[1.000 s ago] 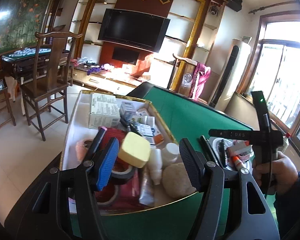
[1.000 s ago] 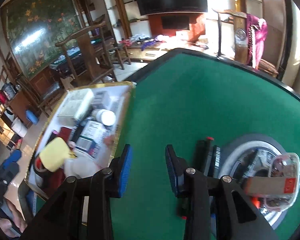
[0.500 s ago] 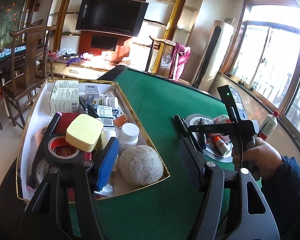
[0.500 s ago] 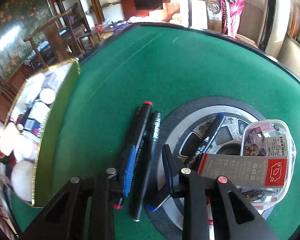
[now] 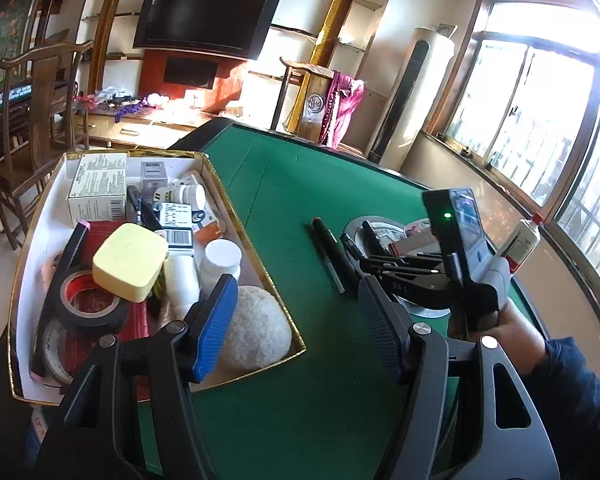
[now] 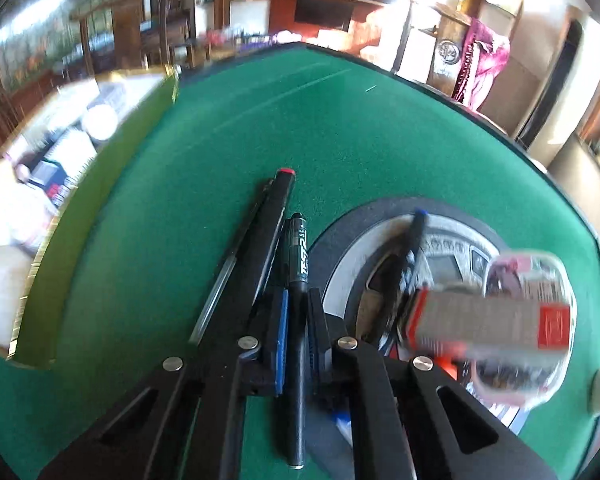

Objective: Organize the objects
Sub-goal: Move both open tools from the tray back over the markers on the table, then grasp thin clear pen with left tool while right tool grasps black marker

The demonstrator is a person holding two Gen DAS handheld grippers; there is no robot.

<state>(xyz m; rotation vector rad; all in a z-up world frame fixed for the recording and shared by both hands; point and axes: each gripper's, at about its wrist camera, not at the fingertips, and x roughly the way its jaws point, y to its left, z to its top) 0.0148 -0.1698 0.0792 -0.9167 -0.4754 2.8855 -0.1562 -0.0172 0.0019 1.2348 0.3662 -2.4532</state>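
Note:
My right gripper (image 6: 298, 322) is shut on a black pen (image 6: 299, 264) lying on the green table. A thicker black marker with a red end (image 6: 274, 216) lies just left of it. Both show in the left wrist view (image 5: 327, 248), with the right gripper (image 5: 380, 268) low over them. A round grey tray (image 6: 348, 264) to the right holds a blue-tipped pen (image 6: 414, 236), a grey and red box (image 6: 484, 320) and a clear plastic case. My left gripper (image 5: 296, 328) is open and empty above the corner of a gold-edged box (image 5: 260, 256) full of items.
The box holds a yellow sponge (image 5: 130, 262), tape rolls (image 5: 88, 306), a white ball (image 5: 256, 332), white bottles (image 5: 220, 258) and cartons. A white bottle with a red cap (image 5: 522, 240) stands at the table's right edge. Chairs and a TV wall lie beyond.
My right gripper has come down over the pens and shut on the black pen. My left gripper has shifted right, off the box, and stays open.

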